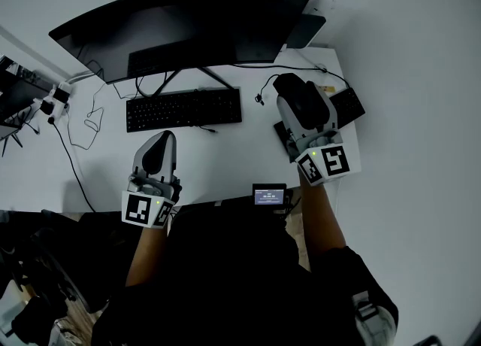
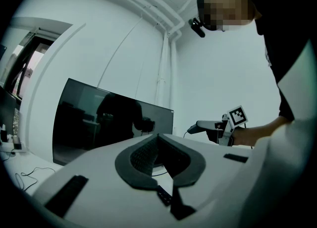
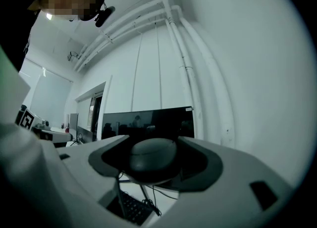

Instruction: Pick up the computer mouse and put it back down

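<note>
**Item 1, right gripper view.** The right gripper [image 3: 153, 143] has its jaws clenched on the computer mouse [image 3: 151, 158], one dark pad on each flank. The rounded back of the mouse fills the gap between them. Beyond it are the monitor [image 3: 148, 120] and a bare white wall, and the keyboard [image 3: 130, 207] shows low down. From where I stand, the mouse looks carried clear of the desk.

**Item 2, left gripper view.** The left gripper [image 2: 159, 142] has its jaws drawn together at the tips and grasps nothing. Only a patch of keyboard shows through the loop they make. The monitor is behind it, and the other gripper is off to the right, raised above the desktop.

**Item 3, head view.** The white desk [image 1: 225, 158] carries the curved monitor and the keyboard. A dark pad [image 1: 347, 105] lies at the right edge, and a small lit display [image 1: 269, 195] sits at the near edge. The left gripper idles low over bare desk, well apart from the work. The right gripper is over the pad's inner end. From here its dark jaws and the mouse cannot be told apart. A loose cable [image 1: 259, 96] lies just beside them.

**Handling note.**
- The step in hand is probably the carry before set-down.
- Keep the mouse level and bring it straight down onto the pad.
- Steer clear of the cable.
- Ease the jaws apart only once the base rests flat, so it neither drops nor skids.
</note>
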Motion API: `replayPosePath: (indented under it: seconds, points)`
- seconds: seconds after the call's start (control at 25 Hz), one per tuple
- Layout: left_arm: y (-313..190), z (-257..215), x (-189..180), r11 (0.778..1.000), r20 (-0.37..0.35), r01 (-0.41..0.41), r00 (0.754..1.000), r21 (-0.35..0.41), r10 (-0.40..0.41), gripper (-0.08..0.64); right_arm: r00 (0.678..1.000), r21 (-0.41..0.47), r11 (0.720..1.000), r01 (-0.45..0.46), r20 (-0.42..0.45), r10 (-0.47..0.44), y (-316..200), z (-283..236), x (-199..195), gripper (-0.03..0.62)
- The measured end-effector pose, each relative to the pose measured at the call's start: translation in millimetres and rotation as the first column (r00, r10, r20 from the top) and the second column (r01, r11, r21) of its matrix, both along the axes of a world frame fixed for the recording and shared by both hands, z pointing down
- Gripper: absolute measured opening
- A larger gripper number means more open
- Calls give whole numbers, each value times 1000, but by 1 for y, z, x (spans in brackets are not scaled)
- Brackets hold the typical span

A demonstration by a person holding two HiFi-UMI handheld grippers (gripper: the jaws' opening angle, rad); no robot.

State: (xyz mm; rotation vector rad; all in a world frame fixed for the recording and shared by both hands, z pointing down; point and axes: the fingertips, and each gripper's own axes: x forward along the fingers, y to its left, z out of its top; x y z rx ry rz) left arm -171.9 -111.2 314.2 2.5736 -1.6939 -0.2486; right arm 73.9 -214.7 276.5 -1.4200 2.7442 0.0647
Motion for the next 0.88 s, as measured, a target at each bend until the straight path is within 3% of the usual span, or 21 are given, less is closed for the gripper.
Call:
replayPosePath:
  seconds: [0.56,0.88]
  points:
    - [-13,13,7,999,7,-25,1000,-41,25,-5,1000,-57,998,-13,-14,12,-10,34,3,305]
    - [-17,23,13,997,1,-51,999,-63,51,-5,999,-233,972,-19,-42,9,5,112,2,305]
